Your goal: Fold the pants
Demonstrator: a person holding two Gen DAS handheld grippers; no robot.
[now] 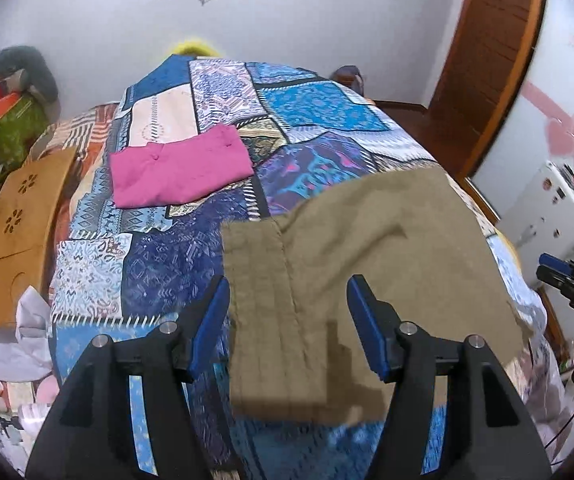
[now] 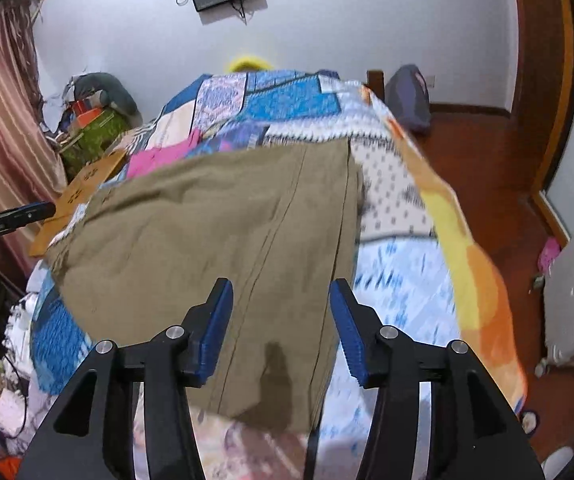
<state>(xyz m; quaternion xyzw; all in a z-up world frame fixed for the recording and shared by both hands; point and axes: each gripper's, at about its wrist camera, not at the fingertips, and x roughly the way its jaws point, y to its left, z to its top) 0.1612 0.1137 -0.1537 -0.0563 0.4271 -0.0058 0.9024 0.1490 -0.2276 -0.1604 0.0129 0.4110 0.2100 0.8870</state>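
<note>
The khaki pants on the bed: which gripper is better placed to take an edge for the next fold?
Probably the left gripper. The hemmed edge of the khaki pants lies between its open jaws. The right gripper, also open, hovers over the middle of the cloth, and the side edge runs past its right finger.

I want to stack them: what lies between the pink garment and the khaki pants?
Only bare patchwork bedspread separates pink garment from khaki pants, in the left wrist view.

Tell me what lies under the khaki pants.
The khaki pants lie flat on a patchwork bedspread, which shows all around them. Whatever is directly beneath the cloth is covered. The pink garment lies apart, not under them.
</note>
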